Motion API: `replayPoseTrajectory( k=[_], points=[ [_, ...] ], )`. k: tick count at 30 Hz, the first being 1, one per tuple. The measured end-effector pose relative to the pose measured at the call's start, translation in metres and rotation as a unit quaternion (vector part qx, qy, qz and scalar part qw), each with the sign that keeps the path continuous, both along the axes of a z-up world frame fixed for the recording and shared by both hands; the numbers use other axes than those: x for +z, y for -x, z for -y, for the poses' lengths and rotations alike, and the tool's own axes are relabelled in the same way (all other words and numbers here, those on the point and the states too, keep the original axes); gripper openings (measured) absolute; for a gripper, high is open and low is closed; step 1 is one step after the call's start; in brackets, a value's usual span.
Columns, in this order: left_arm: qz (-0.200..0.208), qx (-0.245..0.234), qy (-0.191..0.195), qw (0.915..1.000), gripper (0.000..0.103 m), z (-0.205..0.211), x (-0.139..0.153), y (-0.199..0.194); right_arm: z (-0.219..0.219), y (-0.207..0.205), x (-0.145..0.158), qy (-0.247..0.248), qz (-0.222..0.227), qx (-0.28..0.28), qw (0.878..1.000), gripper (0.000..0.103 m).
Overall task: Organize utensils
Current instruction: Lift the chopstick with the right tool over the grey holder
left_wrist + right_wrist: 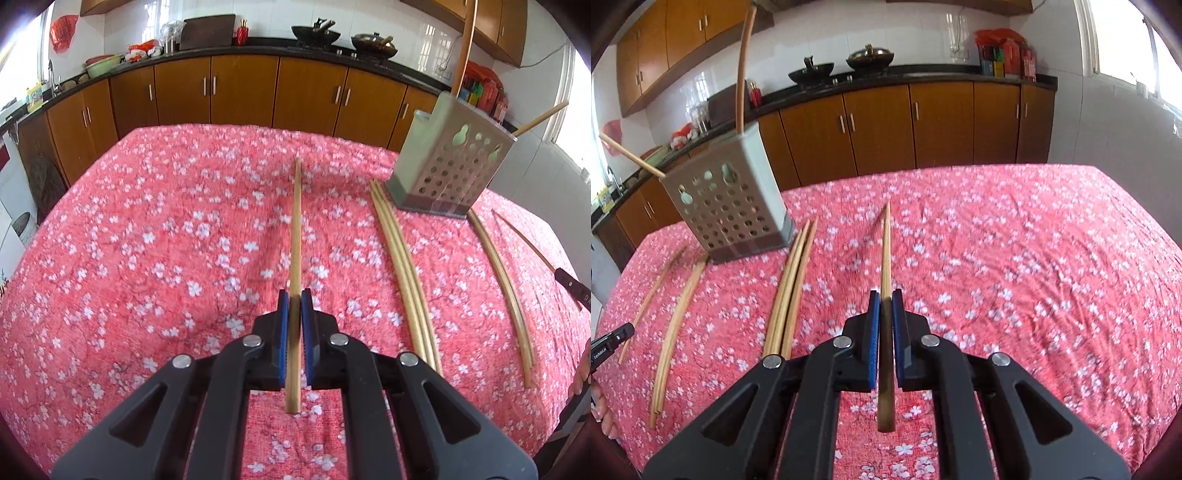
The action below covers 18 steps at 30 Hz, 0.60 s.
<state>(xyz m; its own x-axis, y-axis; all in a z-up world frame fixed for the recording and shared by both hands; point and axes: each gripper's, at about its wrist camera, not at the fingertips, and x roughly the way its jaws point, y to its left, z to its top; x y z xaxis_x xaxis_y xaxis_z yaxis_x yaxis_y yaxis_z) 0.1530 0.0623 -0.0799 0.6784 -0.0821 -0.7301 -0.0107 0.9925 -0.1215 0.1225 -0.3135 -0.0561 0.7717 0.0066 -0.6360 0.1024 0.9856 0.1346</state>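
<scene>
Altogether, each gripper clamps one chopstick [296, 229]; two stand in the holder [452, 162].

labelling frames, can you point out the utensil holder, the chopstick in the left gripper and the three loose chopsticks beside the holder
utensil holder [448, 173]: left wrist view, perforated front wall
chopstick in the left gripper [296, 229]: left wrist view, mid shaft ahead of the pads
three loose chopsticks [400, 258]: left wrist view, middle of the bundle

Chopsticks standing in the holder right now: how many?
2. An upright chopstick rises from the far corner of the holder; a leaning chopstick pokes out over its side rim. Shorter ones may be hidden inside.
</scene>
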Motion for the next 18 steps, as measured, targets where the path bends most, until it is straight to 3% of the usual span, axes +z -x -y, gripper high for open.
replayPoseTrajectory(
  k=[9, 18],
  points=[
    [0.071, -0.004, 0.003, 0.9975, 0.008, 0.001, 0.055, 0.006, 0.009, 0.001, 0.038, -0.012, 0.059, -0.002, 0.998, 0.008],
    [0.152, -0.004, 0.02, 0.9882, 0.008, 0.002, 0.127, 0.009, 0.003, 0.007, 0.081, -0.011, 0.121, 0.006, 0.993, 0.008]
  ],
)
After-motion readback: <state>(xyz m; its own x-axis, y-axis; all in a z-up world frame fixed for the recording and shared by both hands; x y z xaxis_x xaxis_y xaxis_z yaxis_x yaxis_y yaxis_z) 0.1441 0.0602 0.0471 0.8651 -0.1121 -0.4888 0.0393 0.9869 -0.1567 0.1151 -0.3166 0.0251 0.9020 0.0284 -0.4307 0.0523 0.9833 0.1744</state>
